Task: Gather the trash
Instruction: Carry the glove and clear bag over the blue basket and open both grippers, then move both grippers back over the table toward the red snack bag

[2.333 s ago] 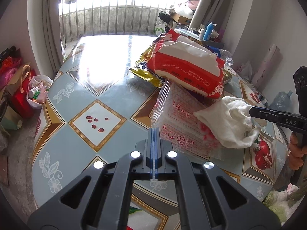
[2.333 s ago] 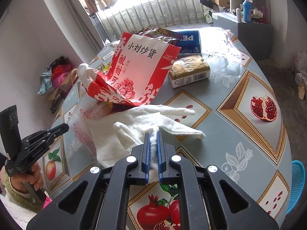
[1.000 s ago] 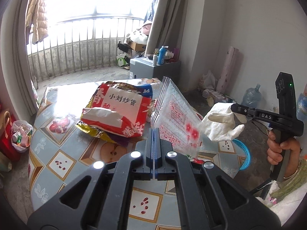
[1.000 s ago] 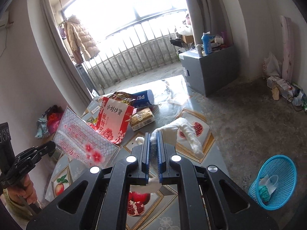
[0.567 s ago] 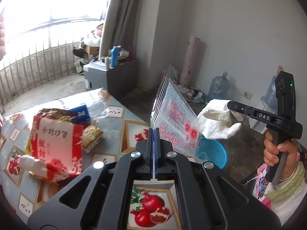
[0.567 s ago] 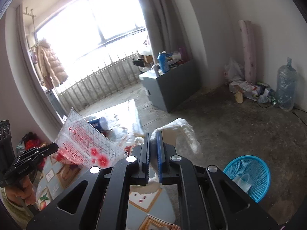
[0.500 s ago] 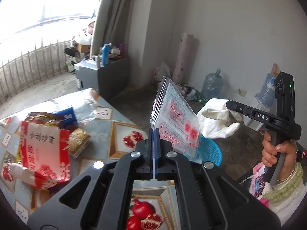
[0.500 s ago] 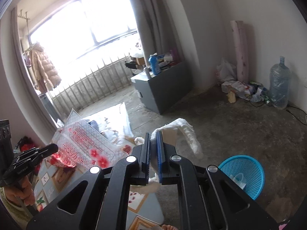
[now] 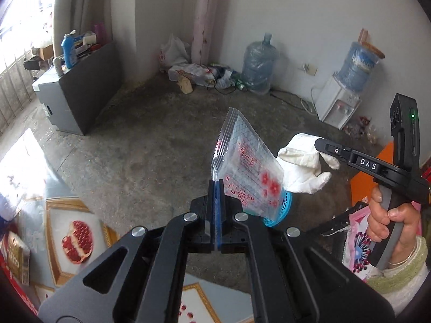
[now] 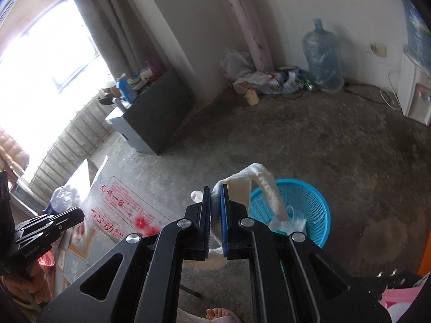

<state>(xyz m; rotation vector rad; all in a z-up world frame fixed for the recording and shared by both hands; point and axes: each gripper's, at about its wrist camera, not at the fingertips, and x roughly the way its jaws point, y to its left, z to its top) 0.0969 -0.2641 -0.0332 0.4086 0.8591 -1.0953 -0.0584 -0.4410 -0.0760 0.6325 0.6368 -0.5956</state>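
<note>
The left claw (image 9: 217, 185) points down toward the floor, its jaws pressed together on the lower edge of a stack of clear plastic bags (image 9: 243, 172) printed with red characters and flowers; the stack stands up from the jaws and fans out to the right. The right claw (image 10: 215, 196) also tilts downward and is clamped on a white cloth glove (image 10: 262, 185), whose fingers droop over the rim of a blue mesh basket (image 10: 309, 202) on the floor. In the left wrist view the right claw (image 9: 319, 142) reaches in from the right, gripped by a hand (image 9: 392, 220) in a pale green cuff, with the glove (image 9: 301, 167) hanging just beside the bags.

Under both claws lies a bare grey concrete floor (image 9: 140, 145). The edge of a counter (image 9: 54, 215) with a pomegranate-patterned cover shows at lower left. A dark cabinet (image 9: 83, 91) stands by the bright window, a rolled pink mat (image 9: 206, 24) leans in the corner, and litter lies at its foot.

Counted: two claws, one glove, one stack of bags, one basket, two water jugs (image 9: 258, 67), one dispenser (image 9: 336, 105).
</note>
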